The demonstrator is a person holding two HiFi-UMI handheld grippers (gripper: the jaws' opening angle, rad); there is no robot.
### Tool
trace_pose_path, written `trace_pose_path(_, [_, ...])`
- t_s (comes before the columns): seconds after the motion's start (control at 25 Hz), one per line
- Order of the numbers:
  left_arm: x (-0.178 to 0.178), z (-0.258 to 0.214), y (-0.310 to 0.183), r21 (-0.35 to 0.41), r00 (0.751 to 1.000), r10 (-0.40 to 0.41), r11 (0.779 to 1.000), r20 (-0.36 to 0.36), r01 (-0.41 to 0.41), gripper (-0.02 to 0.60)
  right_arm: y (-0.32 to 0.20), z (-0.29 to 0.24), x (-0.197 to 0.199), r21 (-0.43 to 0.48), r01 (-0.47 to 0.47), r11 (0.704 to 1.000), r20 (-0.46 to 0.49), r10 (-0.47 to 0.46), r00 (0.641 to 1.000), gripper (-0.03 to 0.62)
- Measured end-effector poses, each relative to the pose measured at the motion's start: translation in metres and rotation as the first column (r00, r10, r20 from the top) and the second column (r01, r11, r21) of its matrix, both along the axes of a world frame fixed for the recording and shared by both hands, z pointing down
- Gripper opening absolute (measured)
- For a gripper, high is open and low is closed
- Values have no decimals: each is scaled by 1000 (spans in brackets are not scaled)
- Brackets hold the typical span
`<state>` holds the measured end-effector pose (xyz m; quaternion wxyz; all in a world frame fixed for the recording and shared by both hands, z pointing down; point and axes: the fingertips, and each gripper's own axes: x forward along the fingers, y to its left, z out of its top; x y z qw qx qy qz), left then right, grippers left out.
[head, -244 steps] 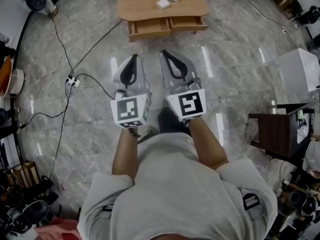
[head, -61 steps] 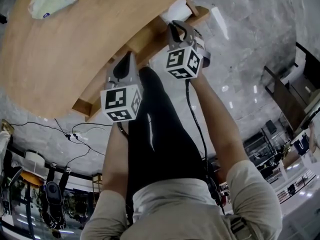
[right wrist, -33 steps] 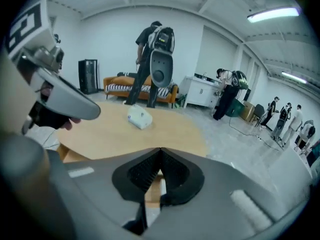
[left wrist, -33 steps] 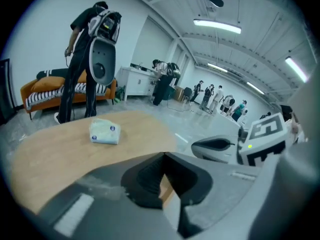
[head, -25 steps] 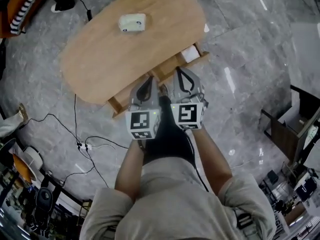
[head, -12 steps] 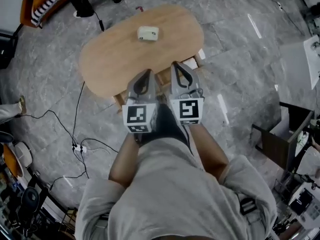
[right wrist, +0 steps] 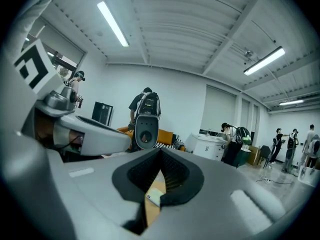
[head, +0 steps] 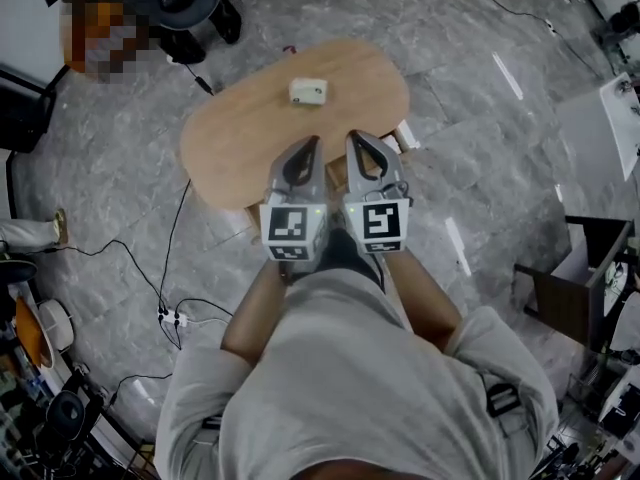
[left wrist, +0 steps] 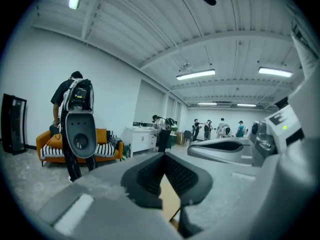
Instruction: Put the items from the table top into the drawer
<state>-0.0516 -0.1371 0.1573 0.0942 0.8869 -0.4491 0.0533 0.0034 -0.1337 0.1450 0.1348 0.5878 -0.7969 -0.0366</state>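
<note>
**Head view.** The person is standing on a grey marble floor (head: 480, 28) and holding both grippers side by side in front of the chest. The left gripper (head: 310, 144) and the right gripper (head: 356, 138) are pointing toward an oval wooden table (head: 250, 138). Each gripper is showing its marker cube toward the camera. The jaws of both are lying together at the tips, and nothing is being carried. One white item (head: 308, 91) is lying on the table top near its middle, toward the far edge and well apart from both grippers. At the near edge, by the right end of the table, a drawer (head: 401, 131) is standing pulled out. A white thing is showing in it. Cables and a power strip (head: 172, 318) are lying on the floor to the left.

**Left gripper view.** The left gripper (left wrist: 163, 155) is pointing out across the room. Its jaws are meeting at the tips and gripping nothing. Only a strip of the wooden table top (left wrist: 168, 204) is showing through the gap behind the tips. The right gripper (left wrist: 225, 146) is lying alongside. A person with a backpack (left wrist: 74, 104) is standing before an orange sofa (left wrist: 102, 145).

**Right gripper view.** The right gripper (right wrist: 161, 151) is fully closed and empty. Wood and a small white thing (right wrist: 154, 198) are showing through the gap. Which white thing it is cannot be told.
</note>
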Motion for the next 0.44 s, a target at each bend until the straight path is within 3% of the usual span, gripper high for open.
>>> trace_pose_path(0.44, [23, -6, -10, -5, 999, 42, 999, 13, -42, 20, -3, -12, 29, -3, -48, 999, 42, 48, 998, 6])
